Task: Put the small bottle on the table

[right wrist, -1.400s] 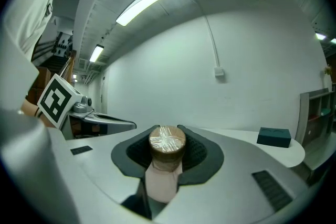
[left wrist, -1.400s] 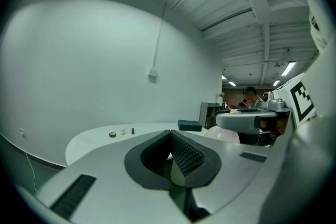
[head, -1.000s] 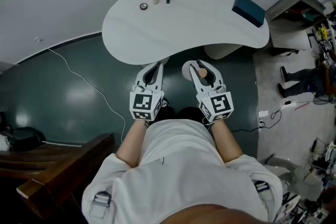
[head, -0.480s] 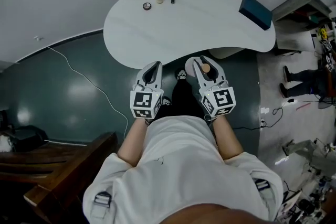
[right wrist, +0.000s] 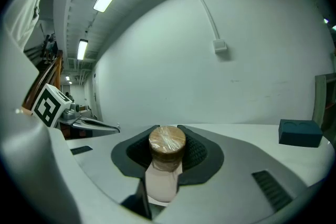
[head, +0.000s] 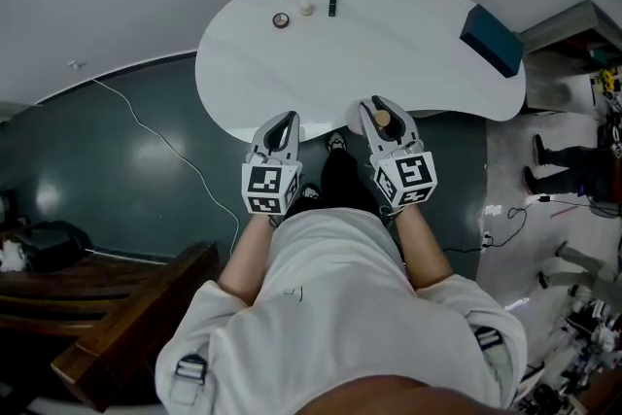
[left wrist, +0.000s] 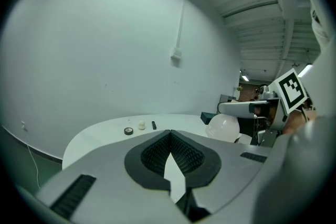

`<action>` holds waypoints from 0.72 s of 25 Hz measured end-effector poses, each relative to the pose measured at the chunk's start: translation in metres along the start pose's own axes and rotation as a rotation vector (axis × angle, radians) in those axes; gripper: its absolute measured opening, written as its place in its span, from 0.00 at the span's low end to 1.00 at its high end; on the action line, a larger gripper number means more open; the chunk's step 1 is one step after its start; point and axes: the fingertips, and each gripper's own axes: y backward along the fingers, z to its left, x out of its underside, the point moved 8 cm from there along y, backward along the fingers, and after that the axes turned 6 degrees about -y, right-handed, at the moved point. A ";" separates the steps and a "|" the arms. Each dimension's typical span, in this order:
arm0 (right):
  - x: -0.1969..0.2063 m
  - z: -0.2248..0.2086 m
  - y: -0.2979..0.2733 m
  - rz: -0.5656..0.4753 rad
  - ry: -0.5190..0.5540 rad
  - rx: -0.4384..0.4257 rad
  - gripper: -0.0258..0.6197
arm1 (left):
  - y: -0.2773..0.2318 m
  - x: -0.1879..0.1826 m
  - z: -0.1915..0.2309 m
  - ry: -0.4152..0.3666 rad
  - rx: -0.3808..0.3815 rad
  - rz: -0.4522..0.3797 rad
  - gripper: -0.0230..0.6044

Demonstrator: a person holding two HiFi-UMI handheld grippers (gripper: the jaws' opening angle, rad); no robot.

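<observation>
My right gripper [head: 380, 114] [right wrist: 167, 157] is shut on a small pale bottle [right wrist: 163, 173] with a brown cork-like cap [right wrist: 167, 145] [head: 383, 119]. It holds the bottle upright at the near edge of the white curved table [head: 389, 44]. My left gripper [head: 282, 127] [left wrist: 170, 152] is shut with nothing between its jaws, also at the table's near edge, to the left of the right one. In the left gripper view the right gripper [left wrist: 247, 107] shows at the right.
At the table's far side lie a small dark ring [head: 281, 19], a white knob [head: 306, 8] and a small black piece [head: 331, 6]. A dark teal box [head: 495, 40] sits at the right end. A cable [head: 155, 136] crosses the dark floor at left; wooden furniture [head: 107, 306] stands lower left.
Both grippers have moved forward toward the table's near edge, the right one still carrying the bottle. The table now lies closer under the gripper tips.
</observation>
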 end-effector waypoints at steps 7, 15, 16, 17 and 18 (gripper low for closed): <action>-0.017 -0.040 -0.067 0.048 -0.003 -0.059 0.19 | -0.065 -0.009 0.021 0.028 -0.015 0.061 0.06; -0.034 -0.078 -0.134 0.092 -0.003 -0.124 0.19 | -0.120 -0.018 0.045 0.055 -0.064 0.105 0.06; -0.035 -0.082 -0.141 0.098 -0.004 -0.131 0.19 | -0.125 -0.018 0.047 0.059 -0.068 0.112 0.06; -0.035 -0.086 -0.148 0.105 -0.003 -0.137 0.19 | -0.130 -0.018 0.049 0.063 -0.073 0.119 0.06; -0.036 -0.089 -0.155 0.113 -0.002 -0.144 0.19 | -0.135 -0.018 0.051 0.068 -0.080 0.125 0.06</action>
